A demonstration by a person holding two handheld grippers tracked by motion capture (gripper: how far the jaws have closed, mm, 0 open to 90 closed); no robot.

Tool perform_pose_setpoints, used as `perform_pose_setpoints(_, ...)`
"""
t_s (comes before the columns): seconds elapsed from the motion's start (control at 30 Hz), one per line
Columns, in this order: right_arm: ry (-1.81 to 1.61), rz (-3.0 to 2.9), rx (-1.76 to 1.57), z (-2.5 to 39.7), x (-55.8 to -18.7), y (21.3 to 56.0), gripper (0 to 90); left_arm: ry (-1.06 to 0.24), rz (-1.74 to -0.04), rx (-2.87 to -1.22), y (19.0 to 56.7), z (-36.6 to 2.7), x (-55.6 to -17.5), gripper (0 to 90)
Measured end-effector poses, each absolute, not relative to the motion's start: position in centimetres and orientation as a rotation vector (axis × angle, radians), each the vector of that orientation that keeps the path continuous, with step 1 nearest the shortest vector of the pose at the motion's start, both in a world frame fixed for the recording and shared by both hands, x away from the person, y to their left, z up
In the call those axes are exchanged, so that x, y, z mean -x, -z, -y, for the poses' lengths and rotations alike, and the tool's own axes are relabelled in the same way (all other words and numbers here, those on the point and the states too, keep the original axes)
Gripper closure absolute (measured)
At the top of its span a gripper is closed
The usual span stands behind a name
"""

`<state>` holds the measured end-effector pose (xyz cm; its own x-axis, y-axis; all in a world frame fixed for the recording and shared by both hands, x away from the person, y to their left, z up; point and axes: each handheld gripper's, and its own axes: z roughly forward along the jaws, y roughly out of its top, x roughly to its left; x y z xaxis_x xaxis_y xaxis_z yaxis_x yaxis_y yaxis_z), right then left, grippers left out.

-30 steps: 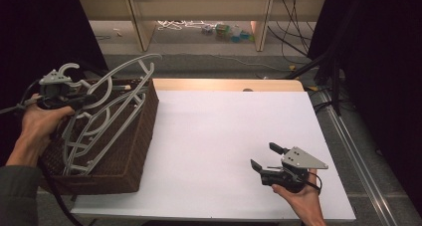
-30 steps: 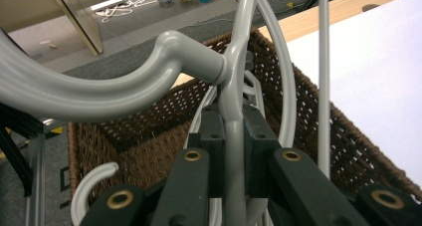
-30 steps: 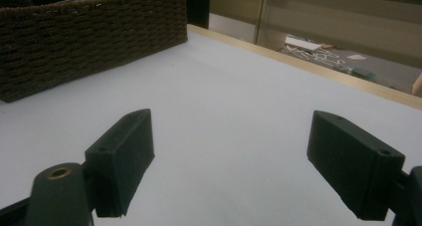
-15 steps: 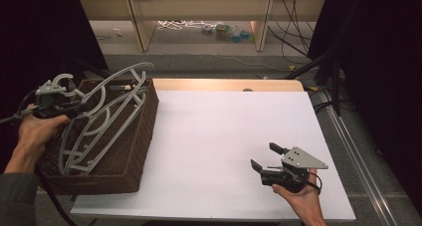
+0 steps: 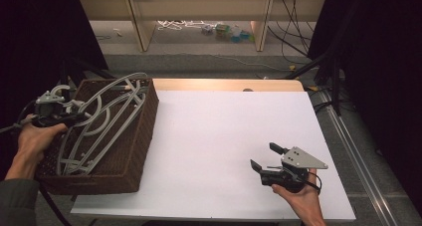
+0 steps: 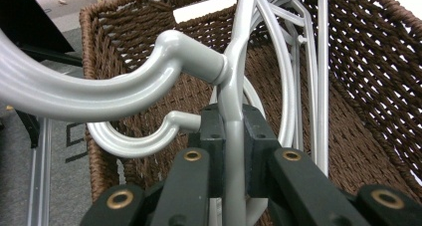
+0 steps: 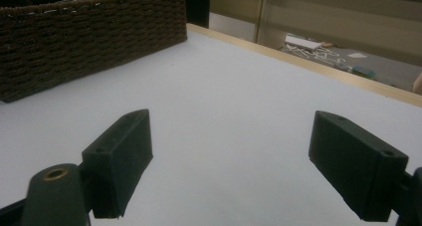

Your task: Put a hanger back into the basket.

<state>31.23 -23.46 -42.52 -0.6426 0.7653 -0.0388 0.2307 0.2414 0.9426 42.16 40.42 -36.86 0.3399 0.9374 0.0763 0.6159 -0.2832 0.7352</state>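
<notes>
**A:** From the high view, what's in hand? The left gripper [image 5: 58,108] sits at the far left corner of the wicker basket [image 5: 142,136], clamped on a grey hanger [image 5: 102,119].

**B:** I'd judge it's a lift out of the basket. Do it well by raising straight up and slowly, because the hangers lie interlaced and one arm could hook another. Keep the hook clear of the woven rim.

**A:** And the other hand?

**B:** The right gripper [image 5: 266,159] rests near the right front of the white table [image 5: 219,136], well apart from the basket, jaws spread and holding nothing.

**A:** The left gripper view?

**B:** Its black jaws are closed on the hanger's neck [image 6: 234,136], just below the hook [image 6: 99,86] that curves off to the left. The grip looks central, so the hanger shouldn't swing much. A second hook [image 6: 134,139] sits right behind, near enough to snag.

**A:** What's in the basket there?

**B:** Several grey hanger arms [image 6: 298,76] leaning along the brown weave [image 6: 378,71]; I can't count them exactly.

**A:** The right gripper view?

**B:** Two jaws wide apart over bare white table [image 7: 229,86], the basket's side wall [image 7: 94,42] far left, with a bit of hanger just showing above its rim.
</notes>
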Motion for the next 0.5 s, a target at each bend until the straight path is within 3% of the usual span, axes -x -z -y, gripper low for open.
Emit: perform_pose_setpoints(0.5,-1.398,-2.025,-0.909,23.5,-31.2,42.5,17.4,-0.660,-1.378,-2.035,38.5,-40.1,-42.7,82.1)
